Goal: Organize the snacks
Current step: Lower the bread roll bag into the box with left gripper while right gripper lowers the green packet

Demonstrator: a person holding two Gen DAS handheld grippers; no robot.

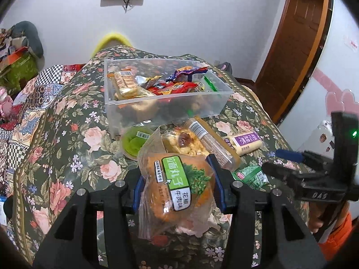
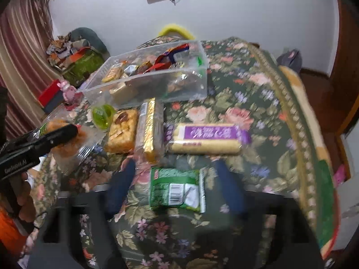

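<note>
Floral cloth covers the bench. Nearest, the left hand-held gripper [image 1: 177, 179] pinches the noodle-ball bag [image 1: 177, 179]: light, crinkly, crushable, best held mid-body. The right hand-held gripper [image 2: 175, 186], blurred, spreads wide around a green packet [image 2: 175, 188]. At 12 o'clock sits the clear bin [image 1: 170, 109], its lower contents obscured.

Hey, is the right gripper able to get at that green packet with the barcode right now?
Probably yes. The right gripper is open, its blue fingers either side of the green packet, which lies flat on the floral cloth with nothing on top. The view is blurred, so contact is unclear.
</note>
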